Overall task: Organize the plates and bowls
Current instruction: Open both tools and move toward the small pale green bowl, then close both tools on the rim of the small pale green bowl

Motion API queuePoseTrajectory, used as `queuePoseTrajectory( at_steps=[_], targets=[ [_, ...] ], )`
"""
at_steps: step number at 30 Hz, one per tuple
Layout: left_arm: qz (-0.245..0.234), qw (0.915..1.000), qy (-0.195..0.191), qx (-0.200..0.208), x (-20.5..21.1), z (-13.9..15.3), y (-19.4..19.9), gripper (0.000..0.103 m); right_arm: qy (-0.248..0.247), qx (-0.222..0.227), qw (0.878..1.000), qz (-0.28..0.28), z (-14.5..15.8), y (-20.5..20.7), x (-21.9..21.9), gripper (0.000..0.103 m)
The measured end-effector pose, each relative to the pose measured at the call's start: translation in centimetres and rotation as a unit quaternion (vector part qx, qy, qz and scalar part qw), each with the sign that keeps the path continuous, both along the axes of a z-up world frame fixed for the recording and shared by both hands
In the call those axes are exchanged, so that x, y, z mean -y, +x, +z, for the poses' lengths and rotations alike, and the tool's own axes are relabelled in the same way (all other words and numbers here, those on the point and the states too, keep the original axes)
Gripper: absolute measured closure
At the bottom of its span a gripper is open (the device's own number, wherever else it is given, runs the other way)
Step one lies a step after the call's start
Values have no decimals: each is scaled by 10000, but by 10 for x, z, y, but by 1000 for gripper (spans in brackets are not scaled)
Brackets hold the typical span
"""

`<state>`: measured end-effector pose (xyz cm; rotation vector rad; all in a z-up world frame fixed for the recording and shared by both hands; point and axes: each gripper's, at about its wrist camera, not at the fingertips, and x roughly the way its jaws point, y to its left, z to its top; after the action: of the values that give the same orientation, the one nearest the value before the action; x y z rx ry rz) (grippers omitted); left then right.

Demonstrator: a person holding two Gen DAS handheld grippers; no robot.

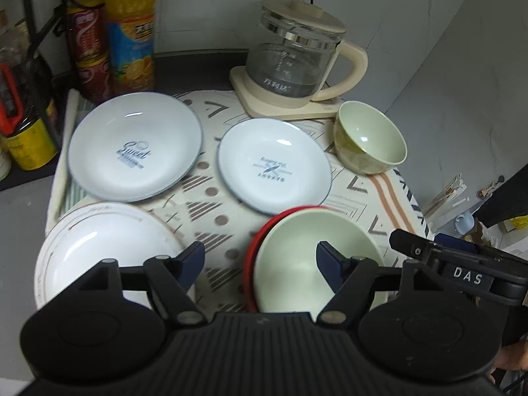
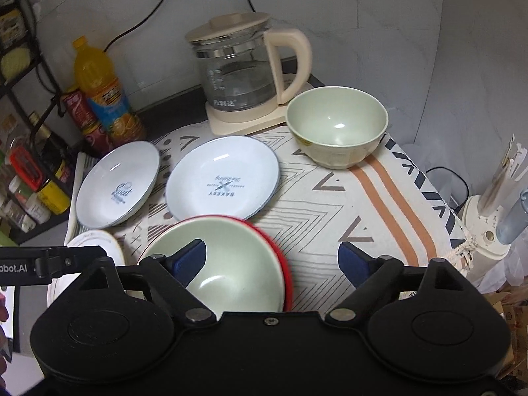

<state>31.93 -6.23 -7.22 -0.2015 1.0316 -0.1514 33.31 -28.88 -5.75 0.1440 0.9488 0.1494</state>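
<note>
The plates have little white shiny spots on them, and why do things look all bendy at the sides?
Left wrist view: lamp glare glints on the Sweet plate and far green bowl; the bottle leans, bent by the fisheye lens. Right wrist view: the red bowl's rim is smeared by blur; corners go dark.

Open right hand-held gripper above green bowl nested in red bowl.

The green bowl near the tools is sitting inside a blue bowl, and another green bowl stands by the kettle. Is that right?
Not quite. The near green bowl sits inside a red bowl, not a blue one; the right wrist view shows the red rim around it. The rest is right: another green bowl does stand by the kettle.
</note>
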Motion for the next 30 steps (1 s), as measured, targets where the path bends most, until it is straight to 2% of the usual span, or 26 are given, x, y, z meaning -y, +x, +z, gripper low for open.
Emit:
queuePoseTrajectory(
  at_steps=[2,15,22,30],
  targets=[
    [-25,10000,71,-3,9,-1,9,29,-4,52,10000,-45,1,8,8,9],
    [3,10000,-8,36,71,-5,68,29,-93,152,9997,162,-7,58,49,10],
    [-50,9999,-146,67,104,-15,101,29,162,213,9996,13,-15,86,79,22],
    [-12,9997,-236,33,128,-30,138,30,355,-67,9993,-11,-35,121,99,39]
  ],
)
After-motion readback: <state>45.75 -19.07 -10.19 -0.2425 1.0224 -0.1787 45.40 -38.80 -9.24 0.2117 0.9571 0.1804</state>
